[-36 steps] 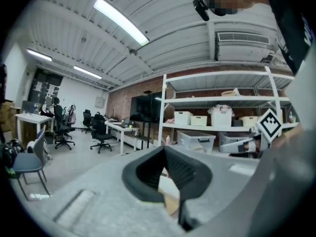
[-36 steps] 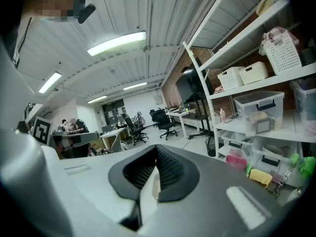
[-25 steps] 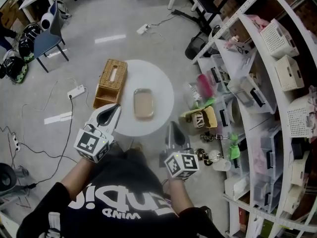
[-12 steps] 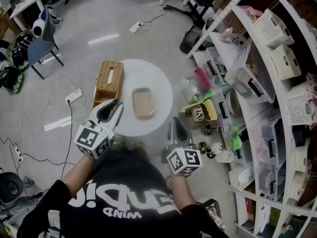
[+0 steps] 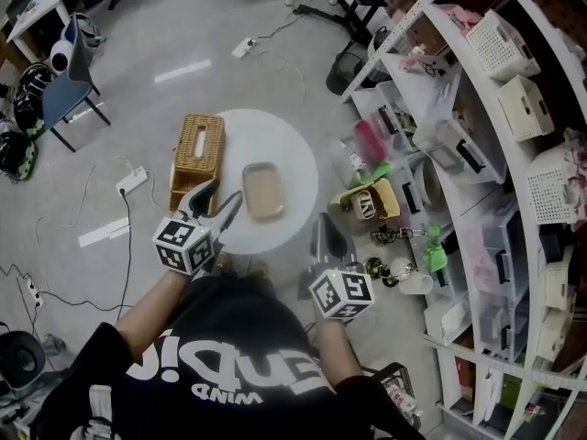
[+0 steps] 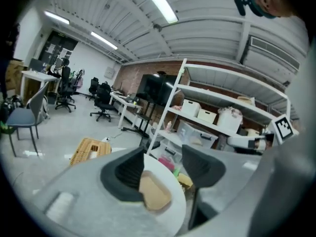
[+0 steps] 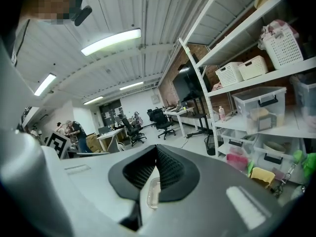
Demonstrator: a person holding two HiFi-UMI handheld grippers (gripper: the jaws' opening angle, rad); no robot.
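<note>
A round white table (image 5: 293, 168) carries a shallow tray with a tan insert (image 5: 263, 191) and a wicker tissue box (image 5: 197, 149). My left gripper (image 5: 223, 193) hangs open over the table's near left edge, above and short of the tray. In the left gripper view its jaws (image 6: 163, 154) stand apart, with the tray (image 6: 154, 194) on the table (image 6: 175, 206) showing between them and nothing held. My right gripper (image 5: 323, 225) is shut and empty, off the table's near right edge. In the right gripper view its tips (image 7: 156, 149) meet, and the tray (image 7: 152, 191) shows below them.
A white shelving unit (image 5: 514, 200) with bins and clutter runs along the right. Toys and a yellow box (image 5: 367, 204) lie on the floor by the table. Cables and a power strip (image 5: 133, 180) trail at the left, and a chair (image 5: 69, 90) stands far left.
The left gripper's jaws have opened and it has tipped down toward the table, drifting slightly right. The right gripper stays shut, almost still.
</note>
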